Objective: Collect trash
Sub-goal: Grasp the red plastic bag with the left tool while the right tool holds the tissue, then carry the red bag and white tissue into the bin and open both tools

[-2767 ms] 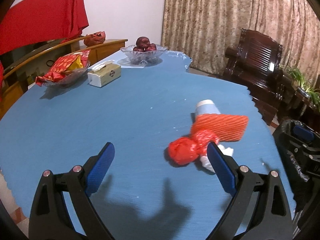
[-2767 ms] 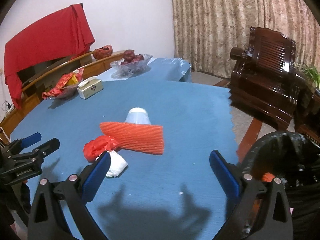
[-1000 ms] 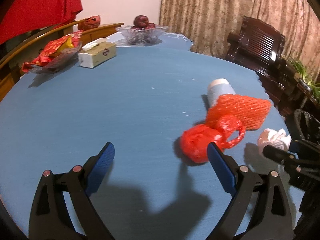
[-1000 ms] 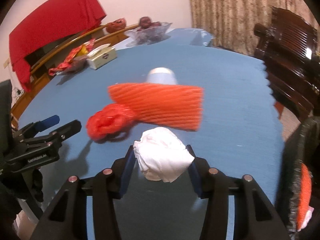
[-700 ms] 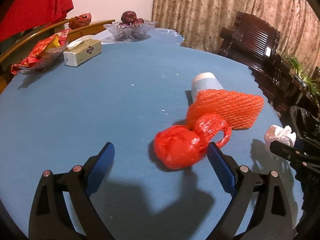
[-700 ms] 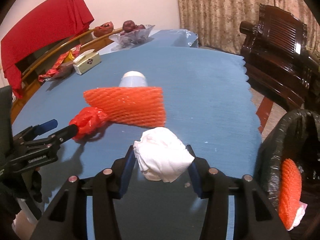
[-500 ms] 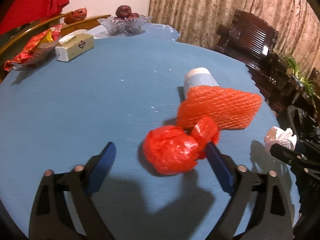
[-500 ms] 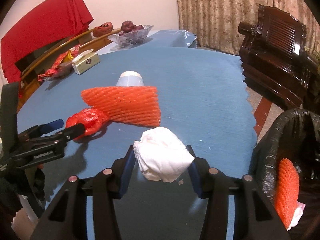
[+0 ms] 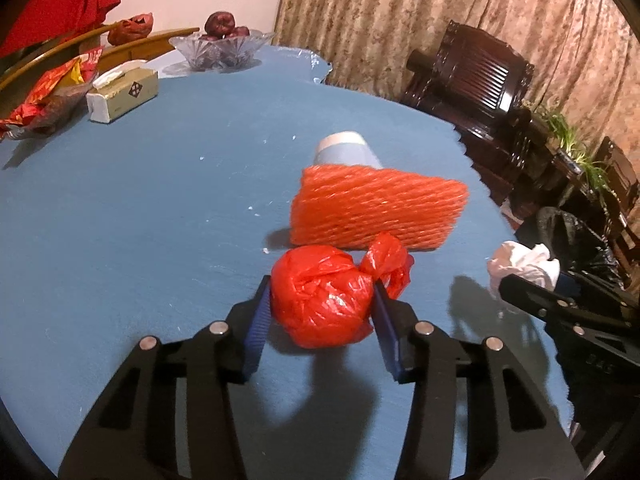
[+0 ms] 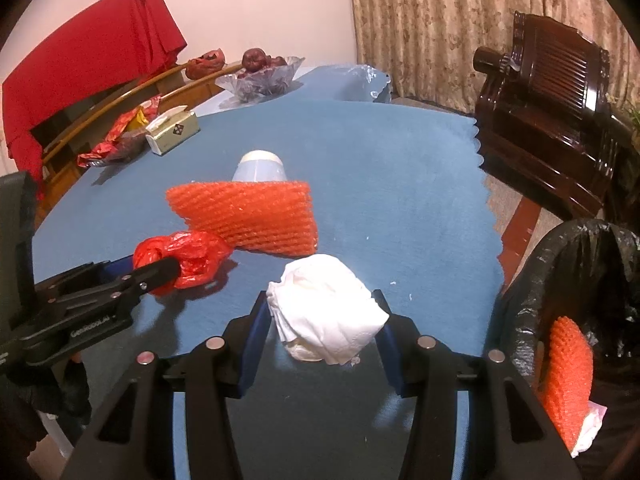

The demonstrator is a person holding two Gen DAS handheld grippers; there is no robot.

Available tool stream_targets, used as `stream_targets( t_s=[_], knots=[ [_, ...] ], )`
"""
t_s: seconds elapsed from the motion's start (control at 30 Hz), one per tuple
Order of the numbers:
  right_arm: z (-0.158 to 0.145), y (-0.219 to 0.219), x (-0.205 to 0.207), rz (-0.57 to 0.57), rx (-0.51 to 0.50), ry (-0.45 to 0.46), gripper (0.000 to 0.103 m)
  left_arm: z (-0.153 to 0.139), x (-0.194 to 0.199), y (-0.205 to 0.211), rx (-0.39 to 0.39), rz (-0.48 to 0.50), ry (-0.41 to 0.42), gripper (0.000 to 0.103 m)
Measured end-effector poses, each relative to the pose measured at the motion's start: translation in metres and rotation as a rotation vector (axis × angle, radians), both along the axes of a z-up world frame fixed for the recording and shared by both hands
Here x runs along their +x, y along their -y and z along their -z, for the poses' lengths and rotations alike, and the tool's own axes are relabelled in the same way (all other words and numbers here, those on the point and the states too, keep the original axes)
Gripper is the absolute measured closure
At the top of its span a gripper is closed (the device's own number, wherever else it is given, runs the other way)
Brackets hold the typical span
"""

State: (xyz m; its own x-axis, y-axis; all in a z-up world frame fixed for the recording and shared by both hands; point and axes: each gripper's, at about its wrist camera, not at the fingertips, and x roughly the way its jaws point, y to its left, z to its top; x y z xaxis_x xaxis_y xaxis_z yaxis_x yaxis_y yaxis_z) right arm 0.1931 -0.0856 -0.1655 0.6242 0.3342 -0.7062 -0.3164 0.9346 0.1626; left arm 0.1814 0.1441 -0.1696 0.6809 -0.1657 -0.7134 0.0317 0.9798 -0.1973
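Observation:
My left gripper (image 9: 320, 308) is shut on a knotted red plastic bag (image 9: 324, 296) on the blue table (image 9: 140, 200); the bag also shows in the right wrist view (image 10: 188, 258). My right gripper (image 10: 320, 328) is shut on a crumpled white tissue (image 10: 324, 320), held above the table's near right edge; the tissue also shows in the left wrist view (image 9: 520, 264). An orange foam net (image 9: 376, 212) lies behind the bag, over a pale blue paper cup (image 9: 344, 154) on its side. A black-lined trash bin (image 10: 580, 320) stands right of the table, with an orange net and tissue inside.
At the table's far left are a tissue box (image 9: 120, 96), a dish of red snack packets (image 9: 44, 96) and a glass fruit bowl (image 9: 220, 48). A dark wooden armchair (image 10: 544, 120) stands at the right, beyond the bin. Curtains hang behind.
My left gripper has moved forward and closed on the red bag. My right gripper picked up the white tissue earlier and has drawn back toward the bin side with it.

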Motion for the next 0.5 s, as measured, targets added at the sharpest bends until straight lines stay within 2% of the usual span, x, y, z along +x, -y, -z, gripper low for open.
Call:
stream_targets(
  t_s=[0.5],
  knots=[
    [-0.037,0.015,-0.020,0.007,0.023,0.057,0.053,-0.046,-0.027,0.018,0.033,-0.006,0.077,0.057]
  ],
)
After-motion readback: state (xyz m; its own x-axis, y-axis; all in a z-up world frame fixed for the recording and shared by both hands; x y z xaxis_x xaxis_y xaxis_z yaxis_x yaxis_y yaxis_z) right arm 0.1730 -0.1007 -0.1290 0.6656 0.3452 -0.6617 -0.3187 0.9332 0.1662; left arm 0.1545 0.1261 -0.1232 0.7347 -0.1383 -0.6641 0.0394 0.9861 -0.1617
